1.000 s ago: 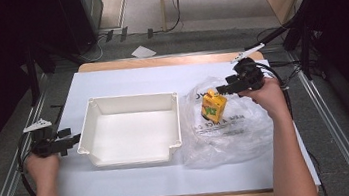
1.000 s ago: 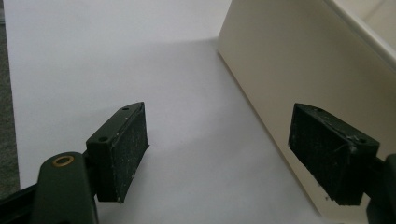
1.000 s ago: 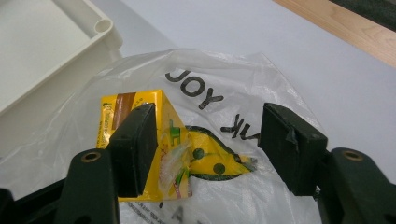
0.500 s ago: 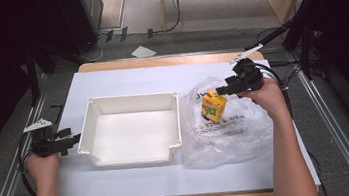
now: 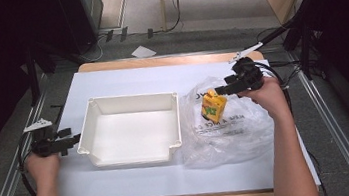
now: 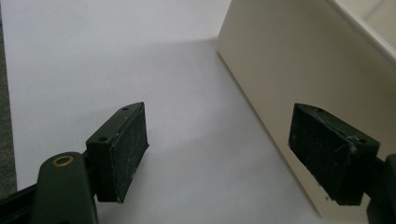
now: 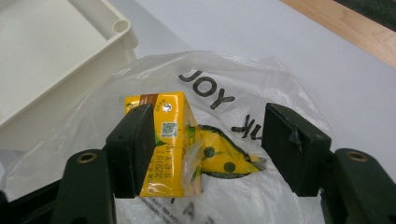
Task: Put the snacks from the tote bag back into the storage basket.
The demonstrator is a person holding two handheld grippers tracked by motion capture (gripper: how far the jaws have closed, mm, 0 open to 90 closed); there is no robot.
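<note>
Right gripper [image 7: 208,149] stands with its jaws wide, pointed at the yellow juice carton [image 7: 166,144] that lies on the clear plastic bag [image 7: 261,93]. In the right gripper view one pad sits in front of the carton's near edge, and I cannot confirm contact; the other pad is well clear, so I judge nothing is gripped. In the high view the same gripper [image 5: 222,91] hovers just beside the carton [image 5: 213,107], which rests on the bag [image 5: 227,137] to the right of the white plastic bin [image 5: 131,131].

Left gripper [image 6: 217,154] is also spread wide and holds nothing; it sits low over the counter [image 6: 93,56], just beside the bin's outer wall [image 6: 299,60]. The high view places it [image 5: 72,140] at the bin's left rim.

Progress, as I judge it: early. The bin's interior appears bare and the carton is not yet lifted. What I take to remain: closing on the carton, freeing it from the bag, and carrying it across into the bin, with the left gripper possibly steadying that bin.
</note>
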